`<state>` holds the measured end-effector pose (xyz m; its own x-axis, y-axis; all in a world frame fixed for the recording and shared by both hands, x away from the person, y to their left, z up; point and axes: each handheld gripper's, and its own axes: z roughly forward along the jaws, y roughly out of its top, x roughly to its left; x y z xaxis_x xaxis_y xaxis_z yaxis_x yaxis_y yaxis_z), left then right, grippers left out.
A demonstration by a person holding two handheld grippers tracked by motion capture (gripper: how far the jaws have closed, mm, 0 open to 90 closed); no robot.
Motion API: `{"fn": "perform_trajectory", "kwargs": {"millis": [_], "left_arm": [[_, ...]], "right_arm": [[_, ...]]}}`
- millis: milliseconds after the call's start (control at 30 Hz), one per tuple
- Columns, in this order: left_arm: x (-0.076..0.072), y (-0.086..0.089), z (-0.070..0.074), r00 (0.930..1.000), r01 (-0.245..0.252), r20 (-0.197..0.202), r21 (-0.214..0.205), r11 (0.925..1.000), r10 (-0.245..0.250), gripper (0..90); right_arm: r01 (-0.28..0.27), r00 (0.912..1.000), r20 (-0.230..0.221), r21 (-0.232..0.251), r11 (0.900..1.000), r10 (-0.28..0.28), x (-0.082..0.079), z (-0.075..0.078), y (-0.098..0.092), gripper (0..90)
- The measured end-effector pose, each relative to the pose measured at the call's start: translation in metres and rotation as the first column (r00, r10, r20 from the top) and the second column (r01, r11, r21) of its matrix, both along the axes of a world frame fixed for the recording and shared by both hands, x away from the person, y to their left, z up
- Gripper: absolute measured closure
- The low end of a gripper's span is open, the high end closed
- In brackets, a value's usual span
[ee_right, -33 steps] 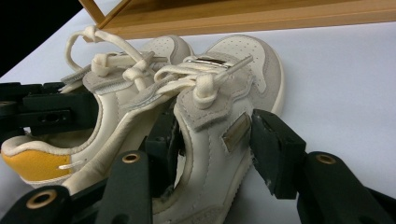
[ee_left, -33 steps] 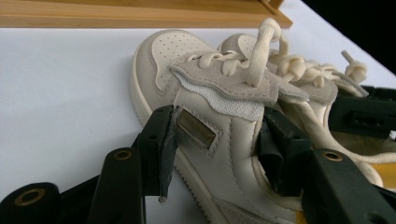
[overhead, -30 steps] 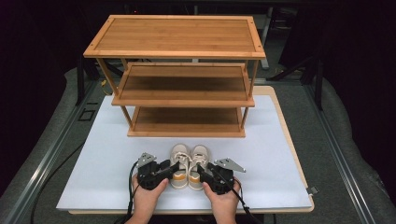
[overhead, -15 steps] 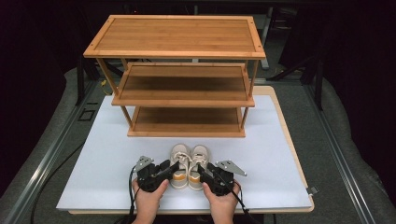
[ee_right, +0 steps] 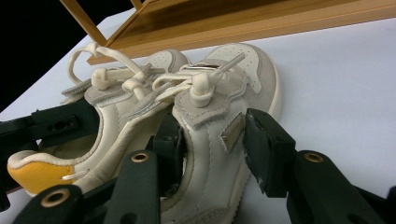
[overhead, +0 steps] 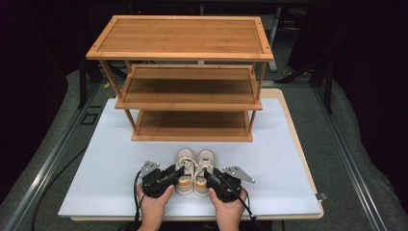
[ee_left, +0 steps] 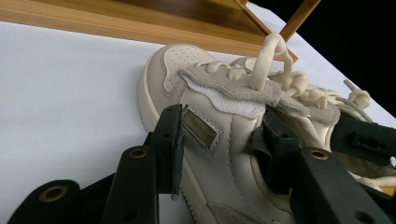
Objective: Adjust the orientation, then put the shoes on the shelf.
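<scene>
Writing: none legible; small metal-look tag on each shoe's side, blank as far as can be told.
Left tool (overhead: 179, 172): in person's left hand, near desk edge; jaws straddle left shoe's side wall, one pad outside on the tag, other inside the collar. Jaws have just been closing, about mid-width, pads on the leather.
Right tool (overhead: 208, 174): in right hand, just beside left tool; jaws likewise straddle right shoe, outer pad at its tag, inner pad in the collar. Jaws have just been closing, mid-width, pads on the wall.
Left shoe (ee_left: 219, 135): betw. left tool's jaws; cream leather, grey suede trim, perforated toe, thick cream laces tied, toe pointing away from tool.
Right shoe (ee_right: 219, 121): betw. right tool's jaws; same look, lace knot on tongue. Touches left shoe side by side; yellow-orange heel tab of its mate seen in right gripper view.
Desk (overhead: 96, 168): white top under shoes & tools.
Shoe rack (overhead: 185, 41): beyond shoes' toes, well apart from tools; bamboo, 3 tiers.
</scene>
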<state>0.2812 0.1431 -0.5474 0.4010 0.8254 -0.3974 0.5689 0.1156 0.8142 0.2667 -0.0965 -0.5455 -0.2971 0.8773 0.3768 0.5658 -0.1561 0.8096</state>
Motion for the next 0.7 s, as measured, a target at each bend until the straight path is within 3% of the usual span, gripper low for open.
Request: {"fn": "perform_trajectory", "kwargs": {"millis": [700], "left_arm": [[0.0014, -0.0001, 0.0033, 0.9999, -0.001, -0.016, 0.008, 1.0, 0.001, 59.6]], "right_arm": [[0.013, 0.9998, -0.015, 0.029, 0.9995, -0.012, -0.0005, 0.0008, 0.0007, 59.6]]}}
